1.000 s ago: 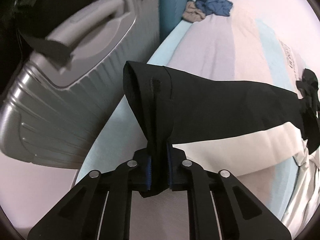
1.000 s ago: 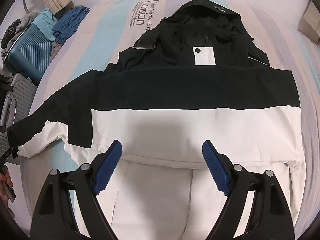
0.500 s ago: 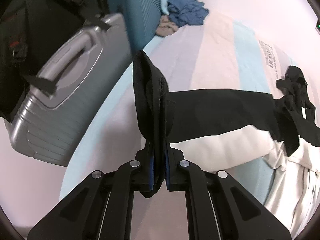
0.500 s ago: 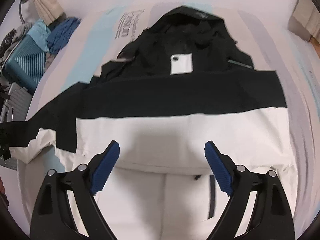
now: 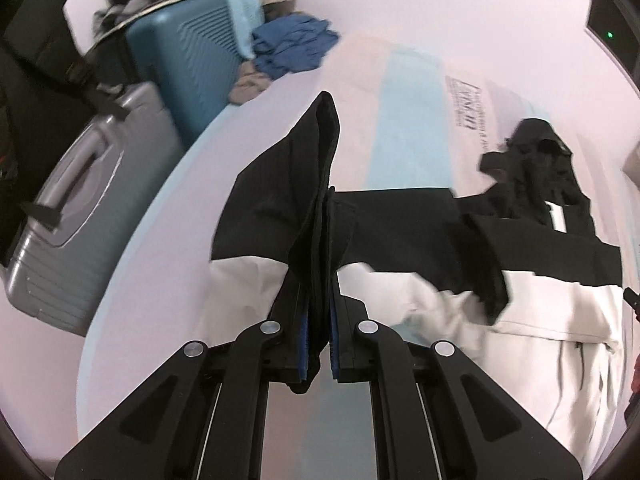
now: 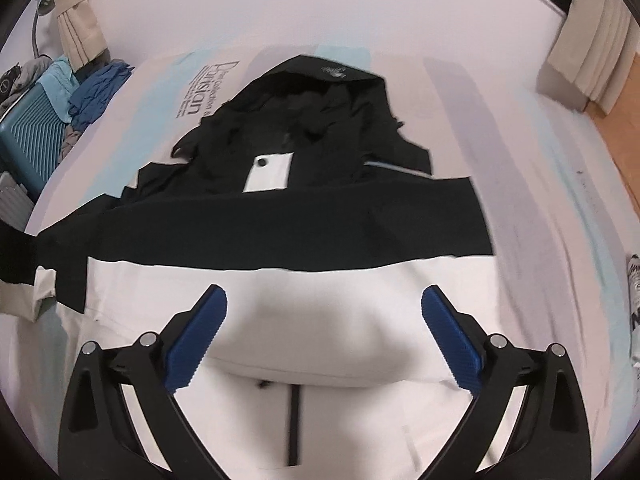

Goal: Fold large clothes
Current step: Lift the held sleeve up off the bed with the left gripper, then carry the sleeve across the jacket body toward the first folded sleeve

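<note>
A black and white hooded jacket point(image 6: 280, 216) lies spread on the bed, hood toward the far wall. My left gripper point(image 5: 318, 344) is shut on the black cuff of the jacket's sleeve point(image 5: 316, 184), which stands lifted off the bed and leads across toward the jacket body point(image 5: 560, 308). My right gripper point(image 6: 324, 332) hovers above the white lower half of the jacket; its jaws are opening and stand wide, with no cloth pinched between the blue pads point(image 6: 448, 328). The lifted sleeve point(image 6: 20, 256) shows at the left edge of the right wrist view.
The bed sheet point(image 6: 540, 168) is striped pale blue and white with printed lettering. A teal suitcase point(image 5: 200, 64) and a grey suitcase point(image 5: 76, 208) stand beside the bed's left side. Blue crumpled clothes point(image 5: 292, 46) lie at the far corner. Wooden floor point(image 6: 616, 104) shows to the right.
My left gripper has carried the sleeve cuff up and inward over the bed, away from the grey suitcase. My right gripper's jaws have spread wider and it shifted over the jacket's lower half.
</note>
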Motion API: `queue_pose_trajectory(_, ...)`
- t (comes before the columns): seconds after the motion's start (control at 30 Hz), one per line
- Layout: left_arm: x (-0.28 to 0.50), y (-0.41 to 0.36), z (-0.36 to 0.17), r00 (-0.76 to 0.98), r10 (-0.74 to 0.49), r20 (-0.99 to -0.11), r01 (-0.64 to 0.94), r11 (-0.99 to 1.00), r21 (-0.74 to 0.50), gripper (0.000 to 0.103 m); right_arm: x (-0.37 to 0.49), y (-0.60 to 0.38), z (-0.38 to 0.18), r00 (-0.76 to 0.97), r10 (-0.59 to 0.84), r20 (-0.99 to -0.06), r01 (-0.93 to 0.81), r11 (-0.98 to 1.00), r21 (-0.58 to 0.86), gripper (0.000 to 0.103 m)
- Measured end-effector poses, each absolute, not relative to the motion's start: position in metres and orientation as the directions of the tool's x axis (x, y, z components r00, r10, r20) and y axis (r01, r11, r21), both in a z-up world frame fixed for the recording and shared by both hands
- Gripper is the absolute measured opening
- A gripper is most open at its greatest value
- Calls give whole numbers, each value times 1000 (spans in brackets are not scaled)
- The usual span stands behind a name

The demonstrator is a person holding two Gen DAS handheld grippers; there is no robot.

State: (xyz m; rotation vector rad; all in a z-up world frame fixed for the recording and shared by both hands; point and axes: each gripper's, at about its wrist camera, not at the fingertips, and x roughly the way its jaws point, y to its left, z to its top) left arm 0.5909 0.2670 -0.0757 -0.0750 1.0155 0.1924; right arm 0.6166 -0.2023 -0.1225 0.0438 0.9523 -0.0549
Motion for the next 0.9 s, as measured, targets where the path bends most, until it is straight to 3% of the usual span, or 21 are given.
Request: queue_pose_trajectory(0.9, 629, 18, -86, 511, -2, -860, -1, 1000, -3, 6, 590, -346, -119, 605, -49, -794, 79, 997, -1, 94)
